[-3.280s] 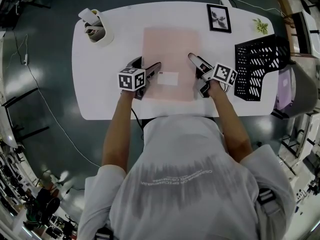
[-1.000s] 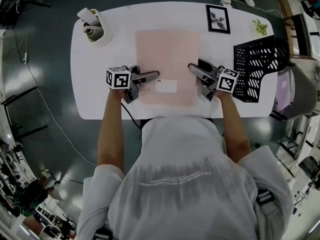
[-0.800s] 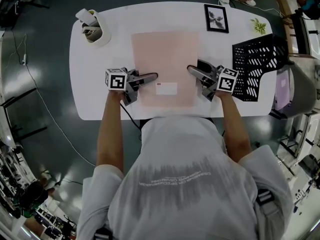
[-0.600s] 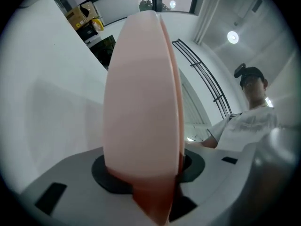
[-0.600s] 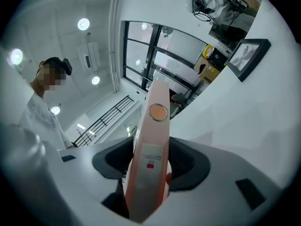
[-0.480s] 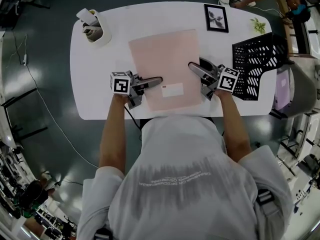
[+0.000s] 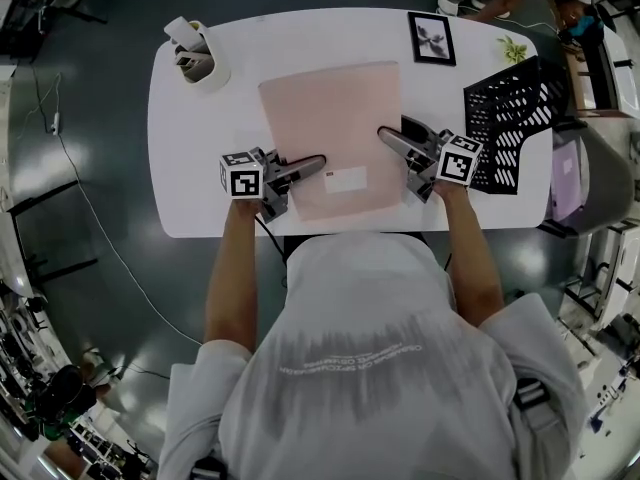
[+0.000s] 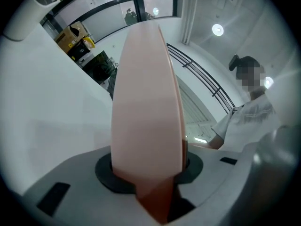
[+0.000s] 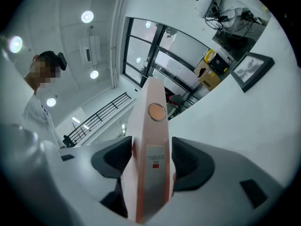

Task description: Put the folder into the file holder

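Folder [image 7: 330, 128], pink and flat, lies over the middle of the white table [image 7: 200, 148] with its long axis running away from the person, and both tools have it by its long sides. The left gripper [image 7: 312, 164] reaches in from the left edge. Its jaws have just been closing, and in the left gripper view the open edge of the folder [image 8: 146, 117] stands right between them, pinched at the pads. The right gripper [image 7: 385, 136] comes in from the opposite side. In the right gripper view its dark pads [image 9: 188, 161] sit tight against either face of the labelled spine [image 9: 153, 164], so that one reads as clamped on a fairly thick thing, not standing free.

The file holder [image 7: 505, 118], black mesh, stands at the table's right end, just beyond the right gripper and well apart from the left one. So the goal lies to the right of the folder, across its short axis, and the right hand is the nearer by far. The spine side already faces the holder (handy, if the folder is to go in spine first). I judge the coming move to be a sideways carry to the right, with the folder tipped up on edge so it can drop between the mesh walls. The risk is the sheet sagging or twisting between two grips set so far apart
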Action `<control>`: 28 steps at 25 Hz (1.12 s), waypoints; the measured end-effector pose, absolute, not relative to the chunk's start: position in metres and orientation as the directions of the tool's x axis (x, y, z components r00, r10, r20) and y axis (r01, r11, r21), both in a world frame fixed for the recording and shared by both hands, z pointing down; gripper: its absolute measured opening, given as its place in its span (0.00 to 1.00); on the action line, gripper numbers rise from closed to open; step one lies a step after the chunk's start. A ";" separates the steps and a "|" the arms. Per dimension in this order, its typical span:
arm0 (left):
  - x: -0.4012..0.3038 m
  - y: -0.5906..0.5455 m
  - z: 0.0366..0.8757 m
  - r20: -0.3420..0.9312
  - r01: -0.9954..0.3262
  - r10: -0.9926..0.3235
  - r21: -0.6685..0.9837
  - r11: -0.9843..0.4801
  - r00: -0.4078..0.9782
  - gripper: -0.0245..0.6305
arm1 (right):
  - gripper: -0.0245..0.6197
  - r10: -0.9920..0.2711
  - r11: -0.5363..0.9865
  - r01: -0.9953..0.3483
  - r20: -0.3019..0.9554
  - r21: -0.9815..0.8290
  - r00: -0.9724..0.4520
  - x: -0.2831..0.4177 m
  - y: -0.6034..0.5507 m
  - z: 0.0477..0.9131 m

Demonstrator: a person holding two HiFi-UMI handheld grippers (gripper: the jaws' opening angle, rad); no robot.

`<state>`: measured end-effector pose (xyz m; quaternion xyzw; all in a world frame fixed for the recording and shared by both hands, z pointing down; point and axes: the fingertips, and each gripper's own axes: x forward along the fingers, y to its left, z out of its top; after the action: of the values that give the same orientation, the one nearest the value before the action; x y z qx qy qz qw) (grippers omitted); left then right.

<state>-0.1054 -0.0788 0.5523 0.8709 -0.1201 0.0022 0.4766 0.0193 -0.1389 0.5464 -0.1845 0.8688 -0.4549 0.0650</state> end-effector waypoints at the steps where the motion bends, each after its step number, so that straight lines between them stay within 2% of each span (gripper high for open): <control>1: -0.108 -0.079 0.548 0.116 -0.218 -0.219 0.821 -0.528 0.969 0.29 | 0.45 -0.385 0.528 -0.275 0.062 -0.803 -0.921 0.022 -0.138 0.544; 6: -0.125 -0.080 0.529 0.146 -0.286 -0.279 0.769 -0.571 0.949 0.28 | 0.43 -0.463 0.552 -0.375 0.100 -0.745 -0.881 0.042 -0.139 0.526; 8: -0.132 -0.081 0.521 0.149 -0.319 -0.321 0.747 -0.584 0.935 0.28 | 0.37 -0.538 0.518 -0.450 0.133 -0.727 -0.833 0.055 -0.146 0.520; 10: -0.140 -0.083 0.514 0.155 -0.364 -0.377 0.725 -0.584 0.913 0.28 | 0.27 -0.605 0.468 -0.530 0.181 -0.707 -0.775 0.068 -0.152 0.516; 12: -0.148 -0.087 0.506 0.175 -0.425 -0.441 0.705 -0.568 0.880 0.28 | 0.24 -0.642 0.450 -0.583 0.209 -0.676 -0.738 0.076 -0.153 0.509; 14: -0.156 -0.090 0.498 0.206 -0.498 -0.506 0.670 -0.551 0.837 0.28 | 0.16 -0.660 0.456 -0.629 0.235 -0.629 -0.713 0.080 -0.153 0.501; 21: -0.181 -0.094 0.465 0.272 -0.723 -0.700 0.482 -0.494 0.660 0.28 | 0.11 -0.696 0.514 -0.747 0.304 -0.422 -0.650 0.079 -0.149 0.475; 28: -0.195 -0.084 0.447 0.275 -0.837 -0.813 0.367 -0.406 0.514 0.28 | 0.10 -0.692 0.594 -0.773 0.348 -0.223 -0.633 0.076 -0.147 0.455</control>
<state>-0.1952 -0.0840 0.4475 0.8379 -0.4922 0.0262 0.2343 0.0762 -0.1473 0.4554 -0.4135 0.8856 -0.1788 -0.1129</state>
